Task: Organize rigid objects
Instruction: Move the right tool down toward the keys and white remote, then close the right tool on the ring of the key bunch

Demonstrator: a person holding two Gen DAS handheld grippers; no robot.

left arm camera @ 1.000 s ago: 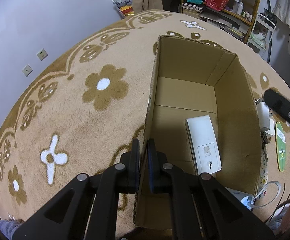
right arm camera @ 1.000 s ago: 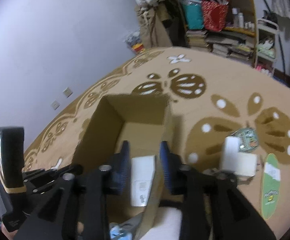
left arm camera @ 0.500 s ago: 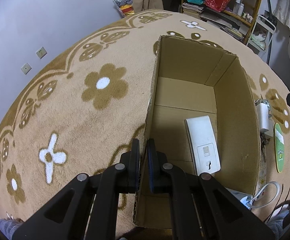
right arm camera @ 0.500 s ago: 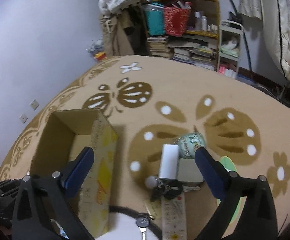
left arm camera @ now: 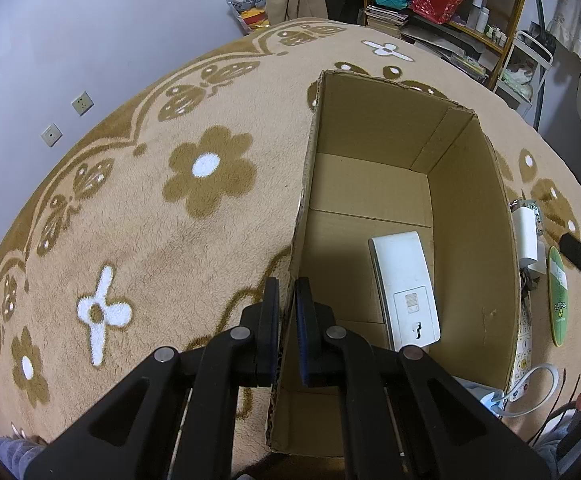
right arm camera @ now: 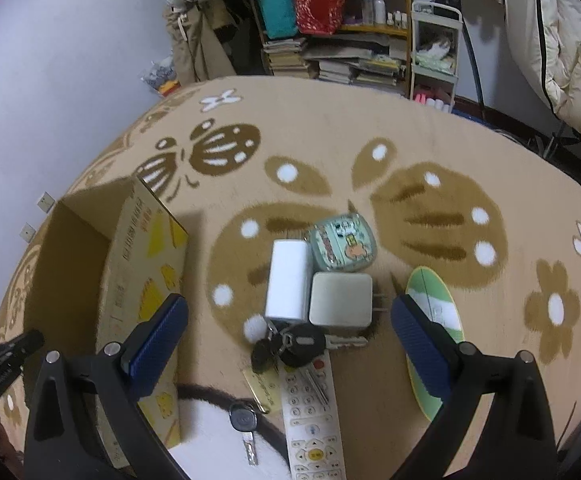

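Left wrist view alone shows the white device (left arm camera: pixel 404 280) lying flat inside the cardboard box (left arm camera: pixel 370 148), long axis running toward the far wall, left gripper (left arm camera: pixel 287 312) clenched on the box's side; right wrist view shows the right gripper (right arm camera: pixel 286 320) spread wide, empty, above the charger (right arm camera: pixel 340 299) and remote (right arm camera: pixel 314 412)

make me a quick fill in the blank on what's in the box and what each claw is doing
1. The left claw is shut on the ____ of the cardboard box.
2. Inside the box lies one flat ____ device.
3. The right claw hangs wide ____ above the pile on the rug.
4. The keys lie between the chargers and the ____ control.

Missing words: wall; white; open; remote
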